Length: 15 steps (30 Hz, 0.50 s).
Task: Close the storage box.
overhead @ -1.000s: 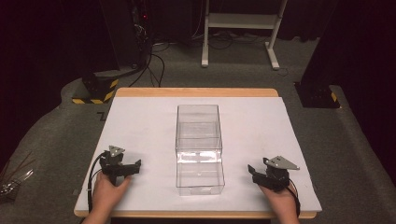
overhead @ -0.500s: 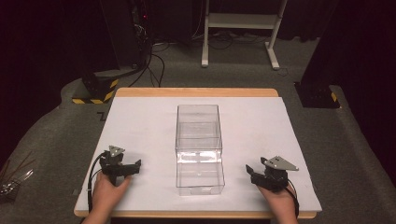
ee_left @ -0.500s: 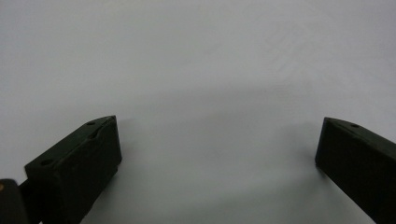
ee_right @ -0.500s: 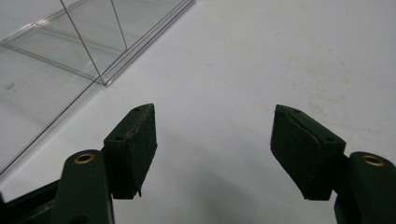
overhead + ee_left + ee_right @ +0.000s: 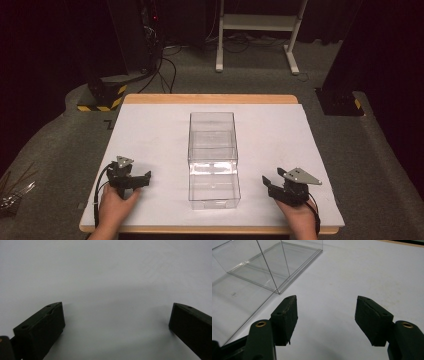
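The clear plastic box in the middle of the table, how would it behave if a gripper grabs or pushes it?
The clear box looks thin-walled and empty, so probably light. Its glossy walls may be slippery. Pushed low, it would likely slide on the white table cover.

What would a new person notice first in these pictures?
The clear plastic box stands in the middle of the white table. The left gripper and the right gripper rest on the table on either side of it, both open and holding nothing.

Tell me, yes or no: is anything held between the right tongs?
No: in the right gripper view the right tongs stand open over bare white table, with the clear box off to the side.
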### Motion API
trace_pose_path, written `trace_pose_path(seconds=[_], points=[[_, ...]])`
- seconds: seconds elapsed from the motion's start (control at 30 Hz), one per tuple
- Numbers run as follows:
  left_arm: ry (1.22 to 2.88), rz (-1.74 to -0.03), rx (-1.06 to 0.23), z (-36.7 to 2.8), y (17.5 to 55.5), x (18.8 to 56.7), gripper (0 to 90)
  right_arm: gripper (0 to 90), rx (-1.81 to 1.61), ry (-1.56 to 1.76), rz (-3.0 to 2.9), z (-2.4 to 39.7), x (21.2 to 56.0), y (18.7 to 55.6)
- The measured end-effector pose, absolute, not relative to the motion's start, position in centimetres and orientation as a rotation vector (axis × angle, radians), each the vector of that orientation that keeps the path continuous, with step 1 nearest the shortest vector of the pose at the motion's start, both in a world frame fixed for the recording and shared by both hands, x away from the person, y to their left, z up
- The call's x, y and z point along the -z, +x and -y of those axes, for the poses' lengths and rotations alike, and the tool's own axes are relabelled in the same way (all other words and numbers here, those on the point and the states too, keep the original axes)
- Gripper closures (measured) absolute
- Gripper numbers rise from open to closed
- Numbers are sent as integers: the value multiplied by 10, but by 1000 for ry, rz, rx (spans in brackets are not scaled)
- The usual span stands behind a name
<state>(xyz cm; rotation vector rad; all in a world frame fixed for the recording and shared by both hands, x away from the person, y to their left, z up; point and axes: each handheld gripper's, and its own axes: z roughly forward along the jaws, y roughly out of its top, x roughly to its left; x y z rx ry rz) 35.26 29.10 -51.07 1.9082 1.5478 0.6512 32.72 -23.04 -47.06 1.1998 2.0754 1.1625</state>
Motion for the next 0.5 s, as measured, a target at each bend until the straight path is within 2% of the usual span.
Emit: trace_pose_path(seconds=[0.5], points=[[1908,-1547,-653,-291,353,511,5,299,-1197,1144,-2102,219,462,319]])
